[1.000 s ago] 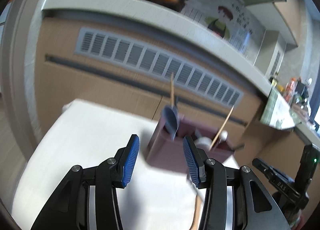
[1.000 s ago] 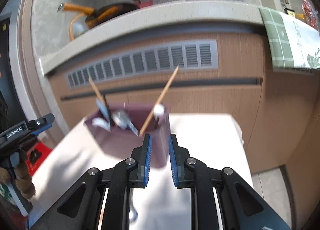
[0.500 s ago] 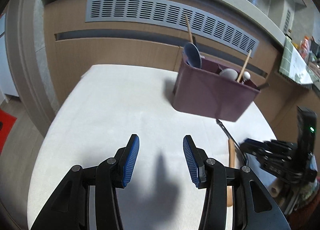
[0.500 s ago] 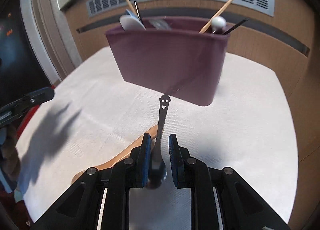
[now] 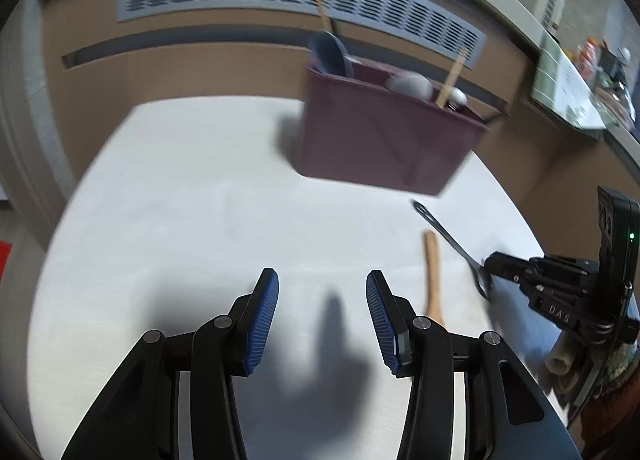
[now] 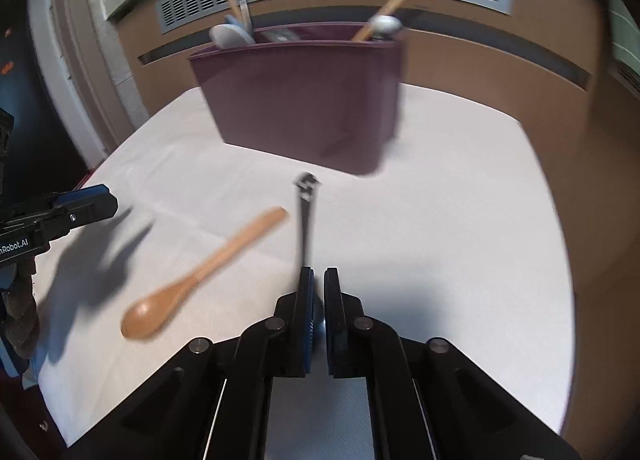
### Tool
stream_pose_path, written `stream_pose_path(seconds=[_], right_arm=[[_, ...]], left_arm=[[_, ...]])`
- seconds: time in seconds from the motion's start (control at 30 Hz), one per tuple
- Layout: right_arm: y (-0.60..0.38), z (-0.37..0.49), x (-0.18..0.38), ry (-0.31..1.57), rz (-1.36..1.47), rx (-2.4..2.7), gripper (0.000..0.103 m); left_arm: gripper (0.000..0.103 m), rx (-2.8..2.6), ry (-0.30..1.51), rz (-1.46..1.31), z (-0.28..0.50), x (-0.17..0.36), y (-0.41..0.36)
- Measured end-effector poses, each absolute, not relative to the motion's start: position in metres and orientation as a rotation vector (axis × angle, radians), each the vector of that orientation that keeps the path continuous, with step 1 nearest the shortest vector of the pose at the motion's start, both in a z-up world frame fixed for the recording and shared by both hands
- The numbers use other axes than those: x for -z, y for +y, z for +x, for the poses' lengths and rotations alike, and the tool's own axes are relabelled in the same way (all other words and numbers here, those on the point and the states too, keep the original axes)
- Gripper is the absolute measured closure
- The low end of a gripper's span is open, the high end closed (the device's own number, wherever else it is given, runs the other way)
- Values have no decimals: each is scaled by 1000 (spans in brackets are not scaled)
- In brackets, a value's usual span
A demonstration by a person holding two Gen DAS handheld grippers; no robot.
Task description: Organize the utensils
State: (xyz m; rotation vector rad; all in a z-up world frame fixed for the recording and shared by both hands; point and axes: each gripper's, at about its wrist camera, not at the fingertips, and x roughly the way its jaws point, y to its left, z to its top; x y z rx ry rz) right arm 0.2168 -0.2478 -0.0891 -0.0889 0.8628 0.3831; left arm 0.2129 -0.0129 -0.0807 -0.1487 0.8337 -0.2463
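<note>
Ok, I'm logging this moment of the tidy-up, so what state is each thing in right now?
Right gripper: shut on the metal spoon.
Metal spoon: bowl end clamped, handle pointing toward the holder.
Wooden spoon: lying loose on the tablecloth, untouched.
Left gripper: open, holding nothing, above bare cloth.
Purple holder: upright, already holding several utensils.
Tablecloth: spread flat.

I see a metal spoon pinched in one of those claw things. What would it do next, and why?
Probably lift it. The right hand-held gripper is shut on the bowl end of the metal spoon, whose handle points toward the maroon utensil holder. That holder already has utensils standing in it, so raising the spoon off the white table toward it seems the natural next step.
</note>
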Motion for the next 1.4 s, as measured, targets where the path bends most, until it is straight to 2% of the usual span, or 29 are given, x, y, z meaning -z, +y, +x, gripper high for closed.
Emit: stream_pose_path(seconds=[0.17, 0.43, 0.7, 1.13, 1.4], right_arm=[[-279, 186, 90, 866, -80, -307, 99], [-290, 175, 90, 849, -51, -311, 96], [-269, 194, 85, 831, -42, -361, 90], [-224, 240, 86, 864, -88, -462, 87], [-202, 270, 93, 883, -164, -414, 88]], left_arm=[[57, 384, 923, -121, 218, 91, -45], [58, 403, 934, 79, 224, 96, -98], [83, 388, 949, 157, 226, 97, -98], [83, 170, 983, 29, 201, 97, -1], [83, 189, 985, 21, 201, 97, 1]])
